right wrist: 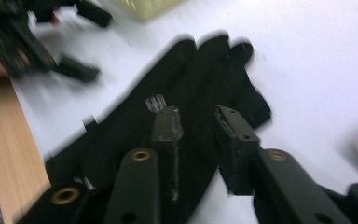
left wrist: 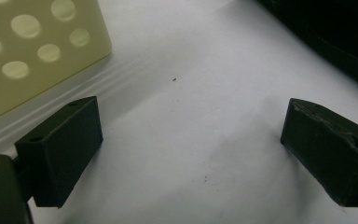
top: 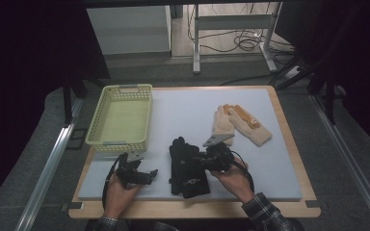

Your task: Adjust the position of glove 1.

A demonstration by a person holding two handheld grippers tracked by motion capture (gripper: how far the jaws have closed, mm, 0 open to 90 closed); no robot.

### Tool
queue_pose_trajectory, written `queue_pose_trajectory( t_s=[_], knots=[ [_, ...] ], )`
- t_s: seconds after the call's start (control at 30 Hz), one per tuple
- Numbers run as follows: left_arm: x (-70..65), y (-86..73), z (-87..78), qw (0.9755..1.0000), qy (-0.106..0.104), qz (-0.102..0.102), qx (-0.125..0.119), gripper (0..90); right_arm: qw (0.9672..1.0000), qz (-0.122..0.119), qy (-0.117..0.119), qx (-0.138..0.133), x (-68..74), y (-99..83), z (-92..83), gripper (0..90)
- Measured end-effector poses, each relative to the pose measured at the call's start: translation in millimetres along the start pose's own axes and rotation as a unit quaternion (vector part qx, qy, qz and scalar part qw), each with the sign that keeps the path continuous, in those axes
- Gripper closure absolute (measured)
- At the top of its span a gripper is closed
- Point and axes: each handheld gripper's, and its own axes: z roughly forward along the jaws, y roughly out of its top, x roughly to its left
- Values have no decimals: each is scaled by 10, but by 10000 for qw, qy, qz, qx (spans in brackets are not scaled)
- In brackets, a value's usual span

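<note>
Table (top: 279, 159) comes first: a white mat on a wooden top, with a pale yellow basket (top: 120, 118) at ten o'clock and a pair of cream gloves (top: 241, 124) at two o'clock. Black gloves (top: 187, 166) lie stacked near the front edge at six o'clock, cuffs toward the person and fingers pointing to twelve. The right gripper (right wrist: 196, 128) hangs over them with its jaws set narrow, a slim gap between them and no fabric pinched that can be seen; its view is blurred. The left gripper (left wrist: 191, 144) rests low on the bare mat at seven o'clock, just beside the basket's corner, jaws wide and holding nothing. Judging from this, the step in hand is the pick-up of the black gloves, presumably for the basket. The next move seems to call for lowering the right jaws onto the fabric, squeezing through both layers, then lifting clear toward ten o'clock.
</note>
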Motion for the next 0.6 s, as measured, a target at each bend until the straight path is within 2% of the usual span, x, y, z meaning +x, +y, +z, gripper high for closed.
queue_pose_trajectory(
  t_s=[0.1,0.17,0.27,0.33,0.4,0.47,0.6],
  knots=[
    [-1,0,1,10000,1,-5,-3,56,10000,19,29,33,-55,-163,-46,798],
    [3,1,-2,10000,0,20,19,56,9999,99,109,41,-91,-282,-63,800],
    [1,1,-4,10000,7,17,7,59,9998,181,98,-6,-118,-395,-64,767],
    [-5,-3,-21,10000,30,22,-60,76,9997,211,85,-48,-130,-418,-59,739],
    [-18,-3,-34,9999,51,54,-133,177,9997,226,65,-93,-137,-406,-52,723],
    [-49,15,-35,9998,120,91,-153,219,9997,213,75,-121,-142,-384,-40,708],
    [-96,82,-64,9995,52,127,-297,275,9996,216,142,-151,-126,-379,-22,682]
  ],
)
